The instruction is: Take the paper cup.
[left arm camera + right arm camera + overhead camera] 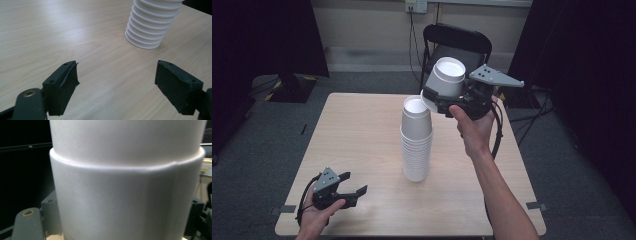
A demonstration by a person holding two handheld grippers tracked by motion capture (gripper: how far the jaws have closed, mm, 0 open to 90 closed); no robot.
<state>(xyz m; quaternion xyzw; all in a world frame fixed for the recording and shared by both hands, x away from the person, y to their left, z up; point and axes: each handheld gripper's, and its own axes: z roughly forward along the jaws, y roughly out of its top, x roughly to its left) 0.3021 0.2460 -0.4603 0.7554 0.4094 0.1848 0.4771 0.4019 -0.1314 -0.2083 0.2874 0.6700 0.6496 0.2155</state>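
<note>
A tall stack of white foam cups [416, 150] stands upside down in the middle of the wooden table [357, 130]; its lower cups [150, 27] appear in the left gripper view. My right gripper [437, 100] is raised just right of the stack's top, shut on a single white foam cup [446, 77] near its rim. That cup is tilted with its base up and away from me. In the right gripper view the cup [125, 182] sits between the jaws of the right gripper [122, 217]. My left gripper [356, 182] rests low at the table's front left, open with nothing between its jaws [116, 75].
A black folding chair [457, 45] stands behind the table's far edge. Dark curtains hang on both sides of the room. Tape marks [536, 205] lie on the grey floor by the front corners. Bare tabletop lies left of the stack.
</note>
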